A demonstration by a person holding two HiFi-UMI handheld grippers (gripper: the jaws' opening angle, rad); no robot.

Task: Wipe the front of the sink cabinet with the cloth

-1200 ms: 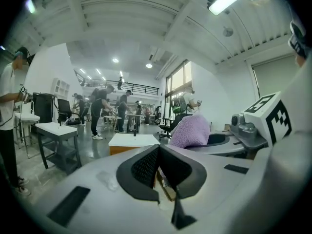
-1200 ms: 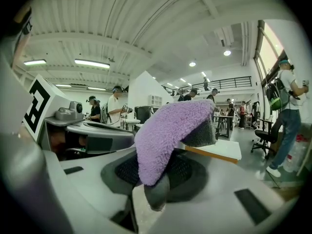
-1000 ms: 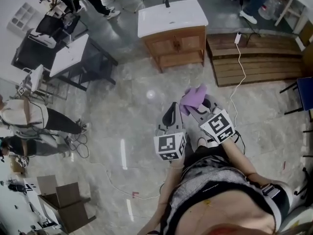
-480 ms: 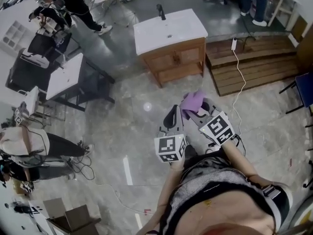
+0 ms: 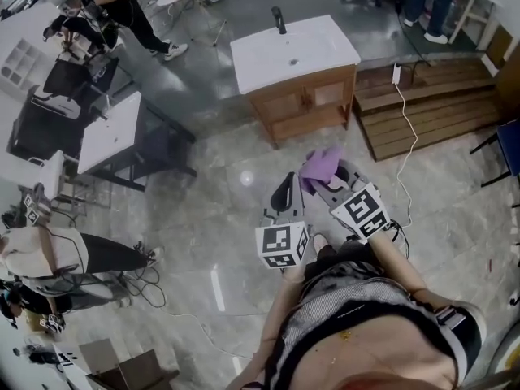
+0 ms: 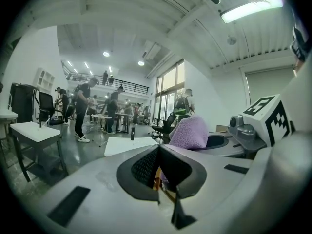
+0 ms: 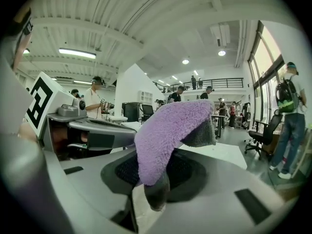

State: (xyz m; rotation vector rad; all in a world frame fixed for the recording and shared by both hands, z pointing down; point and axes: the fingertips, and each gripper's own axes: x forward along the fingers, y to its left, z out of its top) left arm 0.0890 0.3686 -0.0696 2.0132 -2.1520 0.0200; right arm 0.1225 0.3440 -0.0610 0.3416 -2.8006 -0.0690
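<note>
A fluffy purple cloth [image 7: 168, 130] is pinched in the right claw [image 7: 152, 191], folded over and drooping to one side. The left claw [image 6: 158, 172] is closed on nothing. The wooden sink cabinet [image 5: 305, 96], white-topped, stands well ahead on the floor.

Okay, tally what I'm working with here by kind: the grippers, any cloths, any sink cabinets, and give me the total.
Grippers: 2 (left gripper shut on nothing, right gripper shut on the cloth)
Purple cloth: 1
Sink cabinet: 1
Total: 4
</note>
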